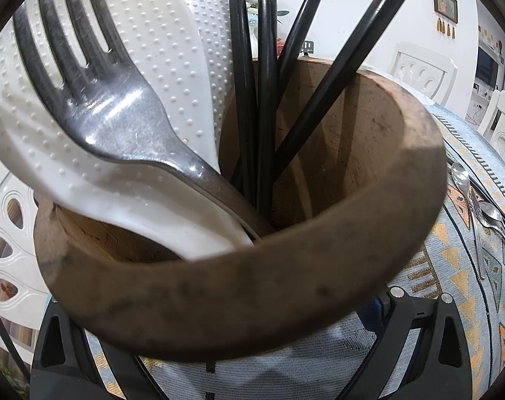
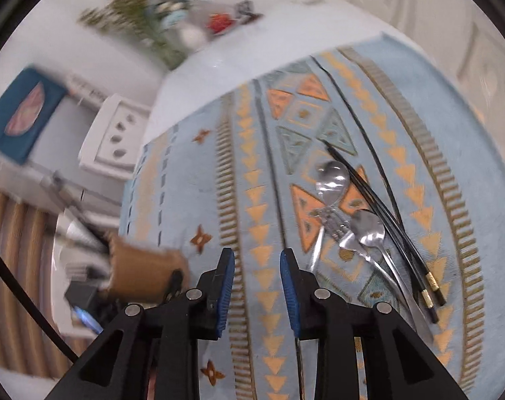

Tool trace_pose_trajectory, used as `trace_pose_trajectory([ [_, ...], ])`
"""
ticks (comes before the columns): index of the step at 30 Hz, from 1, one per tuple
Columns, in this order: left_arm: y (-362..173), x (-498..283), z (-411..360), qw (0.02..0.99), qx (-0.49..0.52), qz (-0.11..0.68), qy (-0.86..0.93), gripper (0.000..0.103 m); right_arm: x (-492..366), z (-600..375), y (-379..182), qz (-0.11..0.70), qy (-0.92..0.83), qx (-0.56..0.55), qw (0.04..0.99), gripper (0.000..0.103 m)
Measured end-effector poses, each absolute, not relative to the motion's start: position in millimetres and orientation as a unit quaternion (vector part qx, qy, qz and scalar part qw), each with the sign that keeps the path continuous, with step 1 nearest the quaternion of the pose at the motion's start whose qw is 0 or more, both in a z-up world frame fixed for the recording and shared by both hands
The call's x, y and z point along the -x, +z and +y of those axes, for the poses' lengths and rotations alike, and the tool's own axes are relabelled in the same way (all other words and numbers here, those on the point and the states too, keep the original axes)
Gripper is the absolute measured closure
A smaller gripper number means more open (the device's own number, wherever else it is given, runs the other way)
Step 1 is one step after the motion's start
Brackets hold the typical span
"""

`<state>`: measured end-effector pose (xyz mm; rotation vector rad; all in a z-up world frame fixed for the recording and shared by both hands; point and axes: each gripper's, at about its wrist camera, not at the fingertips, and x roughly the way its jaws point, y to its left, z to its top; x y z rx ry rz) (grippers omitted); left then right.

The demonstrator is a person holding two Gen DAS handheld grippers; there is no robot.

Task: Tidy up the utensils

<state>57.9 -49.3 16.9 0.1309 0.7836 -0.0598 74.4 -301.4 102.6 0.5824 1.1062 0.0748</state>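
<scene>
A brown wooden holder (image 1: 252,286) fills the left wrist view. It holds a dotted white rice paddle (image 1: 172,50), a metal fork (image 1: 119,123) and several black chopsticks (image 1: 265,83). My left gripper (image 1: 225,303) is shut on the holder's wall, one finger on each side. In the right wrist view the holder (image 2: 142,273) stands at the left. My right gripper (image 2: 257,256) hangs open over the cloth, nothing between its blue pads (image 2: 227,276). To its right lie two spoons (image 2: 332,176) (image 2: 369,230), a fork (image 2: 339,230) and black chopsticks (image 2: 385,213).
A blue patterned tablecloth (image 2: 192,166) covers the table, whose far edge drops off beyond it. White chairs (image 2: 115,133) stand around. A plant with flowers (image 2: 145,16) and a blue box (image 2: 22,113) sit further off. The loose spoons (image 1: 462,180) also show at the left wrist view's right edge.
</scene>
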Motion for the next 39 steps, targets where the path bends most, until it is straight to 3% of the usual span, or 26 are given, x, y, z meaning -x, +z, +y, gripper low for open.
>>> trace_pose_trajectory([
  [4, 17, -58, -49, 0.922, -0.064, 0.381, -0.029, 0.004, -97, -325, 83, 0.525, -0.006, -0.263, 0.809, 0.053],
  [11, 18, -56, -47, 0.923, -0.061, 0.378, -0.03, 0.004, -138, -338, 40, 0.568, -0.025, -0.225, 0.792, 0.053],
  [20, 21, -53, -47, 0.923, -0.064, 0.378, -0.029, 0.004, -159, -320, 24, 0.562, -0.066, -0.119, 0.816, 0.064],
  [26, 20, -57, -51, 0.922, -0.067, 0.381, -0.028, 0.004, -160, -316, 24, 0.535, -0.06, -0.083, 0.839, 0.076],
  [31, 20, -57, -51, 0.922, -0.068, 0.381, -0.028, 0.004, -153, -316, 34, 0.53, -0.057, -0.102, 0.84, 0.097],
  [39, 20, -57, -51, 0.921, -0.068, 0.381, -0.028, 0.004, -153, -296, 45, 0.538, -0.029, -0.096, 0.837, 0.098],
])
